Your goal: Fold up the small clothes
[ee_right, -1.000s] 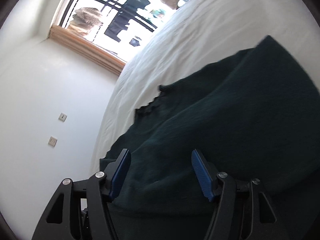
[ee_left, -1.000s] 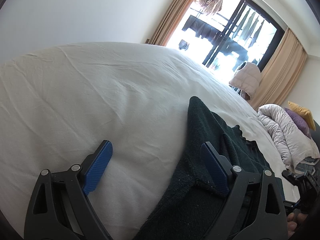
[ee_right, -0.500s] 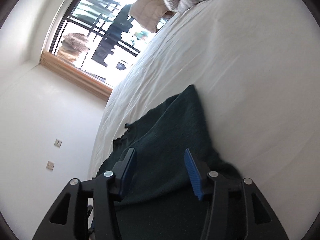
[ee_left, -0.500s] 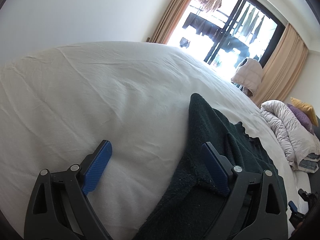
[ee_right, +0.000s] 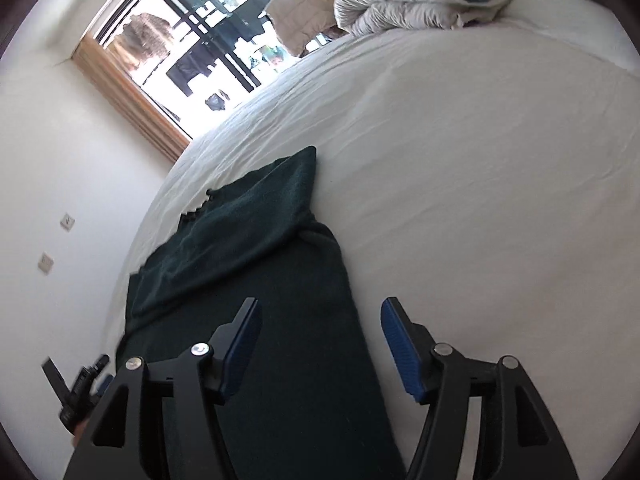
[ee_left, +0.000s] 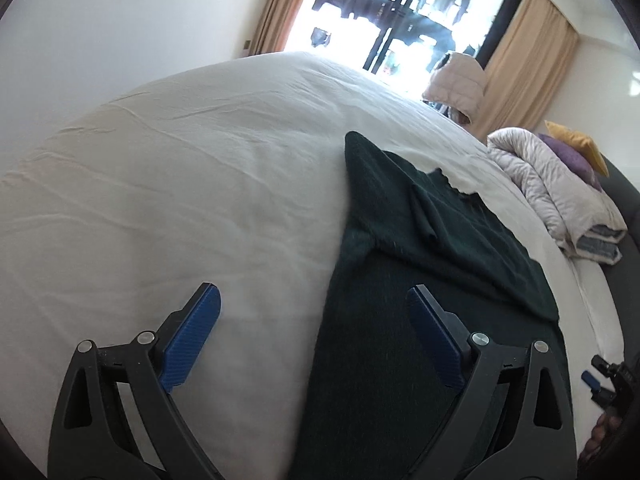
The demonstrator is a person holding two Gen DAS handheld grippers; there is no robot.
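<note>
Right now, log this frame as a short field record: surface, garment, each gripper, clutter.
surface: white bed sheet
garment: dark green knit, lying on the sheet, one part folded over
left gripper: open, astride the garment's edge, nothing pinched
right gripper: jaws opening, garment edge beneath, nothing pinched
clutter: bundled quilt at the bed's far end

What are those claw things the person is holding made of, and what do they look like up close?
Each is a black plastic two-finger claw. The left gripper and the right gripper look alike: angular black arms with triangular cut-outs, round silver pivot bolts, and flat blue ribbed pads lining the inner faces of the fingers. No cables or printed markings show. Of the person, no clothing can be made out.
</note>
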